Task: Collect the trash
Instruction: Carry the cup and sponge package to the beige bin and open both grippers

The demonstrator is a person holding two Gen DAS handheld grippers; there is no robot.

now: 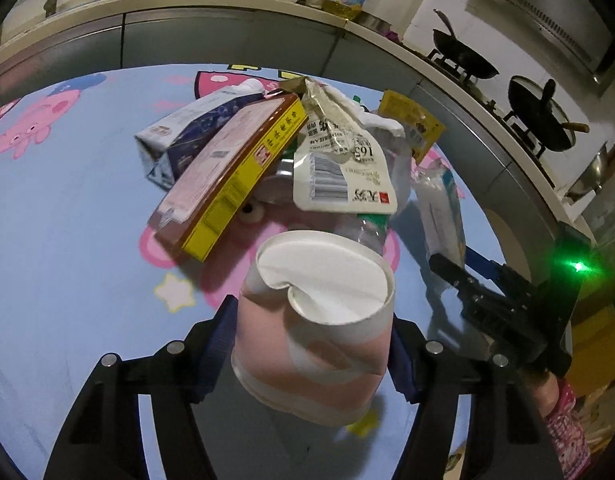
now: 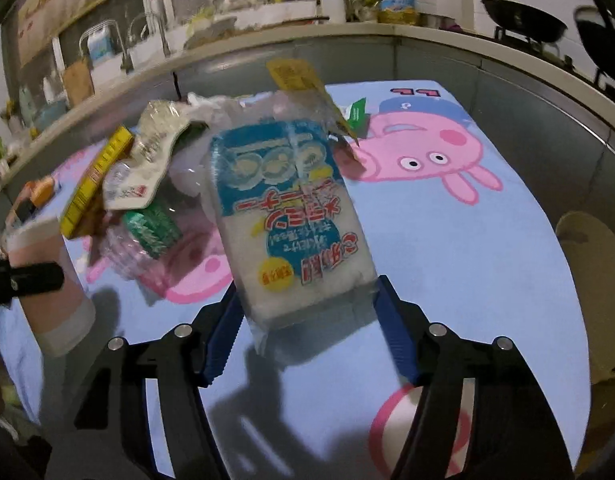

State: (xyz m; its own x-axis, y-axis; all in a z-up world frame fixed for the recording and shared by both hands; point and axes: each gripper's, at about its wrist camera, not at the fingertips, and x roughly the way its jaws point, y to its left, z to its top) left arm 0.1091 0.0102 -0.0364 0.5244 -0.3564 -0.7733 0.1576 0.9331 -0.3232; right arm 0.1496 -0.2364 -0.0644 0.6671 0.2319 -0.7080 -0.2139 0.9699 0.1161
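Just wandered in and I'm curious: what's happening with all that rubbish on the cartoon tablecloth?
A person is collecting trash with two hand-held tongs. The left tongs grip a dented pink paper cup. The right tongs close around a clear plastic packet with blue print. A yellow-edged box, a crushed bottle and wrappers remain piled on the tablecloth.

The left gripper (image 1: 313, 344) points steeply down, its blue pads (image 1: 217, 344) pressed against both sides of a load. The right gripper (image 2: 307, 320) angles down likewise, its pads (image 2: 393, 332) clamped on a load between them.
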